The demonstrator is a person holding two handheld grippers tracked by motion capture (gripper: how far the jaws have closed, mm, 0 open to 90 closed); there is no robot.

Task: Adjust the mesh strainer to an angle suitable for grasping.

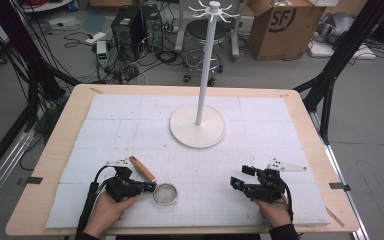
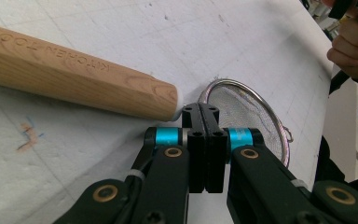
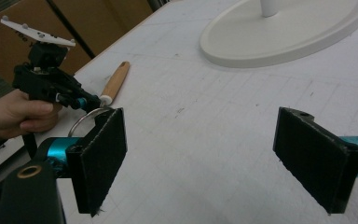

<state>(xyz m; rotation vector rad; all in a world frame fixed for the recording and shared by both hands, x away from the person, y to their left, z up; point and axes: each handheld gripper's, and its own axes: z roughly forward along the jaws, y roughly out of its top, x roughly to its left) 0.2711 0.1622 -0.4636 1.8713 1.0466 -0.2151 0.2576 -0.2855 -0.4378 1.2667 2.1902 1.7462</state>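
- Gripping the strainer (image 1: 156, 184) at the neck where its wooden handle (image 1: 143, 168) met the mesh bowl (image 1: 165, 194), the left gripper (image 1: 150, 187) had its tongs pressed together; in the left gripper view the two black jaws met with no gap, and the thin metal neck seemed to be pinched between them, though the contact itself was hidden.
- The strainer lay flat on the white mat (image 1: 130, 125), well in front of the hook stand (image 1: 198, 126) and to its left, handle slanting up and away from the person, bowl nearest the table edge.
- Taking the hook stand as the reference, its round base (image 1: 198, 133) sat at the middle of the mat and its pole rose to a ring of bare hooks (image 1: 213, 10); nothing hung there.
- The right gripper (image 1: 236, 184) rested in front of the stand and to its right, well apart from the strainer, its tongs spread wide with nothing between the pads (image 3: 98, 158).
- Judging from this, the work looked to be at an early stage: the strainer was grasped but not lifted.
- What was probably left: raising it, carrying it to the stand, and catching its loop on a hook, then letting go.
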